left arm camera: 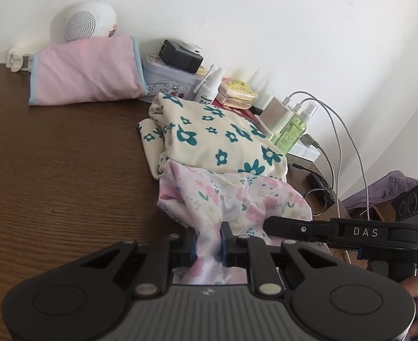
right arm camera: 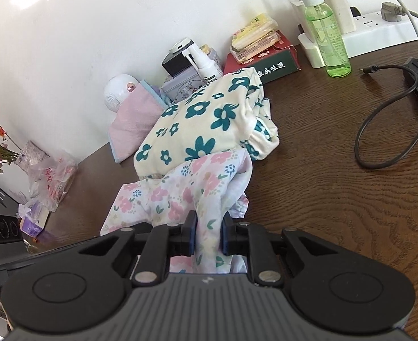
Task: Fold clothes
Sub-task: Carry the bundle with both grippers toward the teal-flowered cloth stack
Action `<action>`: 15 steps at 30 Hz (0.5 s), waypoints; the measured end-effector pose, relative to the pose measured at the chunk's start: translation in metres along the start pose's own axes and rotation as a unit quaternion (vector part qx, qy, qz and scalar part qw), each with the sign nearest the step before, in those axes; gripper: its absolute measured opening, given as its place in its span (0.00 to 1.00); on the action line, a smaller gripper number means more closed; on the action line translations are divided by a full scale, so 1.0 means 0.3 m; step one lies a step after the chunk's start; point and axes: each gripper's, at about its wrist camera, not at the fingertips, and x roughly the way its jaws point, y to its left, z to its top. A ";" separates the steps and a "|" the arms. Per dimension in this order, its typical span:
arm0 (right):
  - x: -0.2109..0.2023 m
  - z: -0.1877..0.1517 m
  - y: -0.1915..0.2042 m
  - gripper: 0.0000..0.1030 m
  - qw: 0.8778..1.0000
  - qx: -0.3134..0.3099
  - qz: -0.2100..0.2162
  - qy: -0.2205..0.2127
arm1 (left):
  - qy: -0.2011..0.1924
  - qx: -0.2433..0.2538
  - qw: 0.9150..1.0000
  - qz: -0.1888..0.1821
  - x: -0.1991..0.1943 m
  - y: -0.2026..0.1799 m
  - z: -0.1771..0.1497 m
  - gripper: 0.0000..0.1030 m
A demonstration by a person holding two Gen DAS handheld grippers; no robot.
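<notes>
A white garment with pink flowers (left arm camera: pixel 231 199) lies bunched on the brown wooden table (left arm camera: pixel 61 170). My left gripper (left arm camera: pixel 208 244) is shut on its near edge. My right gripper (right arm camera: pixel 208 236) is shut on the same garment (right arm camera: pixel 180 193), and its body shows in the left wrist view (left arm camera: pixel 351 233) at the right. A folded cream garment with teal flowers (left arm camera: pixel 217 139) lies just beyond, partly resting on the pink one; it also shows in the right wrist view (right arm camera: pixel 200 125).
Against the wall stand a pink pouch (left arm camera: pixel 87 71), a white round speaker (left arm camera: pixel 87 20), a tin box (left arm camera: pixel 169 76), spray bottles (right arm camera: pixel 326 37), a red box (right arm camera: pixel 268 56), a power strip (right arm camera: pixel 379 31) and cables (right arm camera: pixel 385 130). Flowers and plastic bags (right arm camera: pixel 47 170) sit at the left.
</notes>
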 end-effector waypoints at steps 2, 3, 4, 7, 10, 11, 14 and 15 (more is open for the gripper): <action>-0.012 0.007 0.013 0.14 1.000 -0.007 0.004 -0.003 | -0.005 0.002 1.000 -0.002 -0.016 -0.011 0.007 0.12; -0.021 0.010 0.020 0.14 1.000 -0.010 0.005 -0.007 | -0.009 0.003 1.000 -0.004 -0.027 -0.017 0.011 0.12; -0.031 0.014 0.026 0.14 1.000 -0.011 0.008 -0.009 | -0.013 0.005 1.000 -0.005 -0.040 -0.024 0.016 0.12; -0.069 0.031 0.052 0.14 1.000 -0.015 0.017 -0.018 | -0.022 0.011 1.000 -0.008 -0.082 -0.052 0.044 0.11; -0.107 0.074 0.088 0.14 0.999 -0.022 0.020 -0.029 | -0.027 0.012 0.999 -0.013 -0.109 -0.079 0.104 0.12; -0.117 0.098 0.099 0.14 0.999 -0.024 0.020 -0.032 | -0.029 0.010 0.999 -0.014 -0.114 -0.088 0.130 0.11; -0.136 0.187 0.128 0.14 0.999 -0.024 0.023 -0.039 | -0.037 0.009 0.999 -0.012 -0.122 -0.119 0.210 0.11; -0.139 0.222 0.136 0.14 0.999 -0.024 0.024 -0.039 | -0.037 0.009 0.999 -0.012 -0.120 -0.128 0.238 0.11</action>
